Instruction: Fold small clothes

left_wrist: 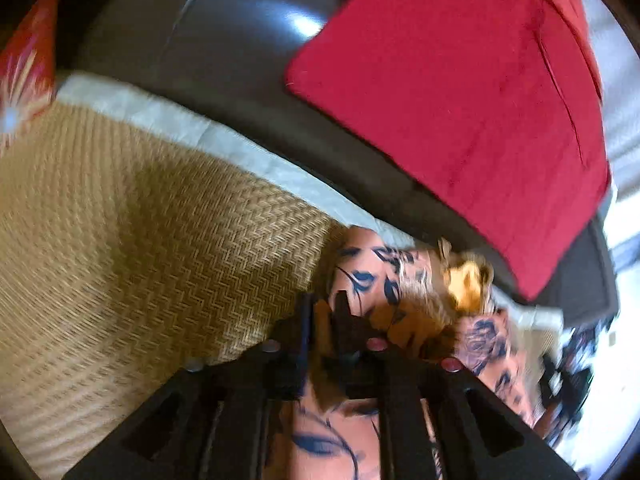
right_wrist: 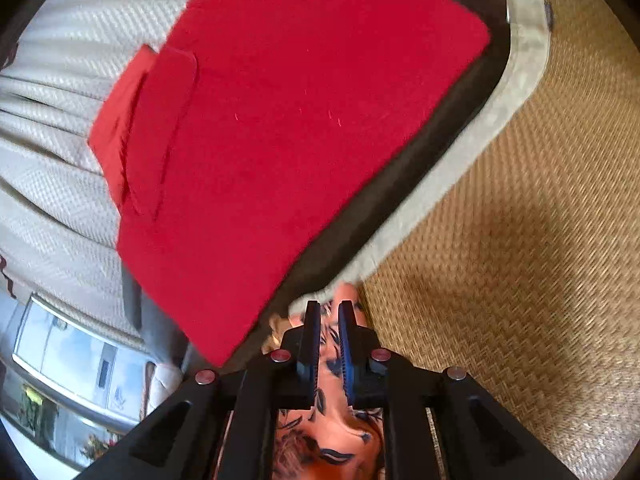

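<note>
A small peach-orange garment (left_wrist: 368, 276) with dark blue leaf prints hangs bunched between both grippers. In the left wrist view, my left gripper (left_wrist: 323, 314) has its black fingers close together with a strip of the cloth pinched between them, and more cloth trails below and off to the right. In the right wrist view, the same garment (right_wrist: 328, 440) runs up between the blue pads of my right gripper (right_wrist: 330, 316), which is shut on a fold of it. Both views are blurred.
A woven straw mat (left_wrist: 140, 240) (right_wrist: 520, 240) with a pale cloth border (left_wrist: 180, 124) lies below. A red cushion (left_wrist: 460, 100) (right_wrist: 280, 120) rests on a dark sofa (left_wrist: 240, 32). A cream textured blanket (right_wrist: 52, 160) covers the far side. A red patterned cushion (left_wrist: 24, 68) sits at the left.
</note>
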The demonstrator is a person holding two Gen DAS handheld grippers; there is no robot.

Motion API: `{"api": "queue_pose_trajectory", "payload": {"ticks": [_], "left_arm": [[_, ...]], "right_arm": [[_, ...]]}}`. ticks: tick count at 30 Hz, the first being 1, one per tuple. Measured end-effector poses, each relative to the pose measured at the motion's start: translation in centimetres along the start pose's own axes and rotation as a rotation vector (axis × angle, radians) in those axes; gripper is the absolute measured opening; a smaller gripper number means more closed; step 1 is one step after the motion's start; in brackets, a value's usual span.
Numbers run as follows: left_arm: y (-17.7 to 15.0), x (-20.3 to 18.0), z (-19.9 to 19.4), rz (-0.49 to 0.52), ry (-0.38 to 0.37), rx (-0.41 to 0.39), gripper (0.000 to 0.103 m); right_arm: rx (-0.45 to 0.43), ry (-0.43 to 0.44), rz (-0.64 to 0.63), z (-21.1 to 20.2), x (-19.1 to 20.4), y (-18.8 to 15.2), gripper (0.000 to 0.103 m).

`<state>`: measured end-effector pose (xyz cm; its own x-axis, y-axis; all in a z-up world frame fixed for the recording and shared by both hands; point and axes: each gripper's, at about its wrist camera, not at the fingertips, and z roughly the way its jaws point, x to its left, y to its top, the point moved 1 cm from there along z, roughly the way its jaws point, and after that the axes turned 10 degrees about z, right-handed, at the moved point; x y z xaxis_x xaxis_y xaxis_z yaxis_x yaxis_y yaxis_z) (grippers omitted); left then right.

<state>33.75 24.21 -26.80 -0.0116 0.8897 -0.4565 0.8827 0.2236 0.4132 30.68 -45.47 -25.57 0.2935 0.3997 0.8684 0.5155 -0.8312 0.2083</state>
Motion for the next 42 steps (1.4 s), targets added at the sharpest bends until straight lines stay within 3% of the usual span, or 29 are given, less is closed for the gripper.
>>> {"api": "queue_pose_trajectory", "payload": {"ticks": [3, 4, 5, 6, 9, 12, 13, 14, 15, 16, 17, 18, 19, 21, 23, 26, 27, 30, 32, 36, 39, 40, 41, 42], "left_arm": [[-1.5, 1.0, -1.7, -0.067, 0.008, -0.136, 0.069], [-2.1, 0.9, -2.5, -0.082, 0.027, -0.181, 0.072], [-2.6, 0.7, -2.9, -0.081, 0.03, -0.201, 0.072], [-2.8, 0.3, -3.0, -0.076, 0.032, -0.207, 0.072], [-3.0, -1.2, -2.3, -0.025, 0.08, -0.158, 0.073], [-2.8, -2.6, -1.2, 0.02, 0.109, -0.158, 0.073], [-2.6, -2.8, -0.4, 0.022, 0.117, -0.148, 0.073], [-2.4, -2.8, 0.3, 0.025, 0.123, -0.136, 0.073], [-2.3, -2.8, 0.9, 0.027, 0.131, -0.123, 0.072], [-2.1, -2.9, 1.6, 0.028, 0.153, -0.101, 0.072], [-2.2, -2.8, 2.2, 0.027, 0.173, -0.09, 0.069], [-2.0, -2.8, 2.5, 0.025, 0.176, -0.092, 0.057], [-1.6, -2.9, 3.0, 0.02, 0.161, -0.092, 0.05], [-1.3, -3.5, 3.4, 0.016, 0.161, -0.099, 0.05], [-0.9, -3.7, 3.3, 0.014, 0.17, -0.114, 0.052], [-0.5, -3.0, 2.9, -0.023, 0.189, -0.121, 0.06], [-0.5, -2.8, 2.7, -0.031, 0.195, -0.125, 0.064], [-0.5, -3.3, 2.0, -0.031, 0.218, -0.138, 0.066], [-0.4, -3.8, 0.3, -0.008, 0.218, -0.202, 0.069], [-0.8, -4.8, -3.0, 0.01, 0.228, -0.315, 0.082], [-1.4, -5.2, -3.2, 0.006, 0.167, -0.249, 0.082], [-1.8, -5.5, -3.0, 0.014, 0.149, -0.226, 0.082], [-2.1, -5.9, -2.8, 0.028, 0.146, -0.208, 0.082], [-2.5, -6.3, -2.7, 0.048, 0.141, -0.187, 0.082]], "right_arm": [[0.025, -0.089, -0.138, 1.3, 0.7, -1.6, 0.027], [0.044, -0.101, -0.155, 1.8, 0.8, -1.8, 0.041], [0.059, -0.103, -0.157, 2.2, 0.9, -2.0, 0.074], [0.06, -0.101, -0.165, 2.3, 1.1, -2.1, 0.085], [0.036, -0.106, -0.288, 3.4, 3.3, -3.5, 0.086], [0.107, -0.219, -0.358, 6.1, 4.4, -4.2, 0.084], [0.152, -0.281, -0.382, 7.2, 4.3, -4.7, 0.077], [0.179, -0.322, -0.408, 8.1, 4.4, -5.3, 0.045], [0.213, -0.389, -0.46, 9.1, 4.5, -6.2, 0.029], [0.202, -0.462, -0.531, 9.2, 5.0, -7.2, 0.027], [0.188, -0.477, -0.563, 9.1, 5.8, -7.7, 0.018], [0.173, -0.49, -0.586, 8.7, 6.6, -7.9, 0.017], [0.119, -0.481, -0.601, 7.7, 7.9, -7.8, 0.016], [-0.011, -0.424, -0.605, 5.9, 9.7, -6.9, 0.01], [-0.165, -0.411, -0.565, 4.2, 10.4, -5.2, 0.01], [-0.275, -0.345, -0.409, 4.0, 7.9, -2.3, 0.01], [-0.288, -0.378, -0.377, 4.5, 6.2, -1.6, 0.011], [-0.208, -0.495, -0.255, 7.4, 1.7, -0.7, 0.014], [-0.156, -0.445, -0.148, 6.8, 0.6, -0.2, 0.014], [-0.276, -0.363, -0.154, 2.3, 2.8, 0.0, 0.018], [-0.264, -0.264, -0.229, 0.3, 5.6, -1.8, 0.037], [-0.218, -0.224, -0.277, 0.1, 6.8, -3.1, 0.063], [-0.184, -0.192, -0.317, 0.0, 7.5, -4.5, 0.075], [-0.158, -0.168, -0.364, -0.2, 8.4, -6.1, 0.075]]}}
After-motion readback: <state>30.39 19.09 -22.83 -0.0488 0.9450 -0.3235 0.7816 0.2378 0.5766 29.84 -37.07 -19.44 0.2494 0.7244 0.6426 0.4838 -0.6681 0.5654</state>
